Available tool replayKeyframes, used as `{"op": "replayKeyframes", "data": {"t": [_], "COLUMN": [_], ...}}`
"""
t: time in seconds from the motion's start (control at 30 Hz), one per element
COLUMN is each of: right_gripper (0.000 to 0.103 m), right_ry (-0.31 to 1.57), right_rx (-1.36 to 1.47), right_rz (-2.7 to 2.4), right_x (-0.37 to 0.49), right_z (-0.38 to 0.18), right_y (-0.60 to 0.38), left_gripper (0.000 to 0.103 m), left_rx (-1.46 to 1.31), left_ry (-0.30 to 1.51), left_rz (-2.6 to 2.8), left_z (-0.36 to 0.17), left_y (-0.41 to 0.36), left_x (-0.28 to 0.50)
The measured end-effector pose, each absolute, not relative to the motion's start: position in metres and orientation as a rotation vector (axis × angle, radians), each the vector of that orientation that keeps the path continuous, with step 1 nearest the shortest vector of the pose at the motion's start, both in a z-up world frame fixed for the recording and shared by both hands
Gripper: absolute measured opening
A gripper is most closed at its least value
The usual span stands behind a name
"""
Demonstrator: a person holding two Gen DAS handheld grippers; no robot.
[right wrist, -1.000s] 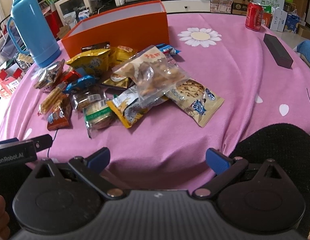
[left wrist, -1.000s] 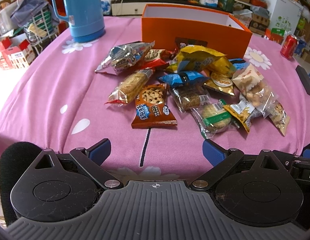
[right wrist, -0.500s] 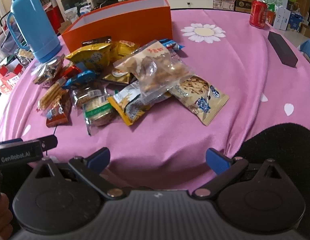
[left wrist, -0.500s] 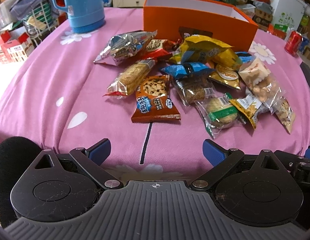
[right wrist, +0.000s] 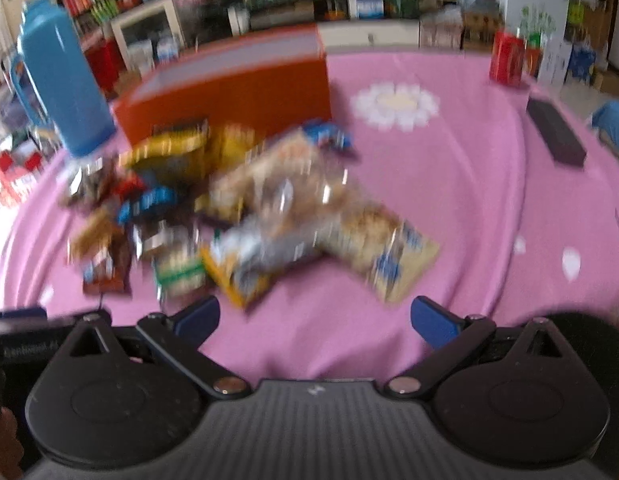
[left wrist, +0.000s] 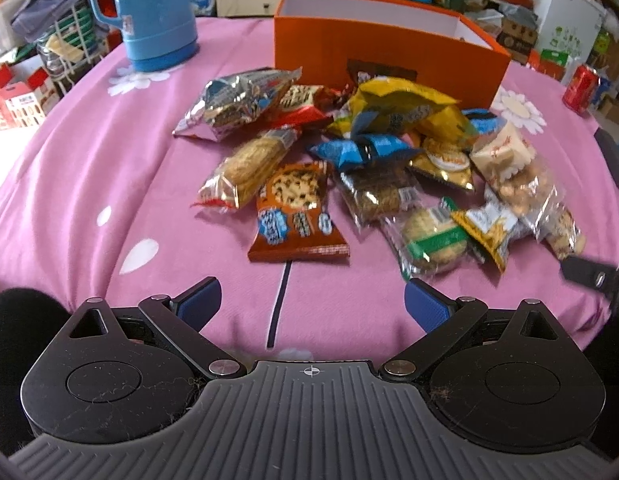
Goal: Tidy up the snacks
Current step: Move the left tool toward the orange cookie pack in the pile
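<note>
Both the left tongs (left wrist: 312,300) and the right tongs (right wrist: 315,316) stand wide open and hold nothing, poised over bare pink cloth at the near edge of the round table (left wrist: 89,152). The heap of crinkly snack packets (left wrist: 369,168) lies mid-table, just before the open orange cardboard box (left wrist: 389,48). A tall blue plastic flask (left wrist: 153,12) stands at the far left, with clear cloth on either flank.

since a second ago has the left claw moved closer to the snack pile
Yes. In the left wrist view the chocolate chip cookie packet and orange box sit nearer and larger, so the left claw has advanced toward them, jaws open.
</note>
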State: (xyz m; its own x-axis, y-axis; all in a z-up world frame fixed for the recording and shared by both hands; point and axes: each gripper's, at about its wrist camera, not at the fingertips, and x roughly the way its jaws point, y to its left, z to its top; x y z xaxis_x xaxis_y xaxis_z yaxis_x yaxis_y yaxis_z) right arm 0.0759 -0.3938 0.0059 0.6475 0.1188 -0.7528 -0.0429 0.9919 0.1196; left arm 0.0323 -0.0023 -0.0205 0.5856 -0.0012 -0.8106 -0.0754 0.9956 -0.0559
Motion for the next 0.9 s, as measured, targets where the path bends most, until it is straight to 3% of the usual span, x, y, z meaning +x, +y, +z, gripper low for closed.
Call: {"op": "replayKeyframes", "data": {"t": [0.23,0.57,0.8,0.9], "right_gripper": [0.101,0.101,0.101,0.101], "right_ry": [0.817,0.864,0.878,0.884], "right_rx": [0.07,-0.135,-0.048,-0.015], "right_rz": [0.163,0.185,0.091,0.076], "right_x": [0.114,0.181,0.214,0.215], "right_z": [0.004,-0.037,-0.04,-0.038], "right_y": [-0.391,-0.349,-0.388,-0.396], "left_gripper": [0.069,0.073,0.075,0.068], "left_rx": [-0.121,-0.068,0.041,0.068], "left_ry": [0.937,0.931,0.896,0.906], "left_rz": [0.019,0.064,0.147,0.157], "left_z": [-0.02,-0.041,-0.054,-0.052], "left_y": [0.01,0.019,0.036,0.047], "left_x": [0.06,0.118,0.154,0.164]}}
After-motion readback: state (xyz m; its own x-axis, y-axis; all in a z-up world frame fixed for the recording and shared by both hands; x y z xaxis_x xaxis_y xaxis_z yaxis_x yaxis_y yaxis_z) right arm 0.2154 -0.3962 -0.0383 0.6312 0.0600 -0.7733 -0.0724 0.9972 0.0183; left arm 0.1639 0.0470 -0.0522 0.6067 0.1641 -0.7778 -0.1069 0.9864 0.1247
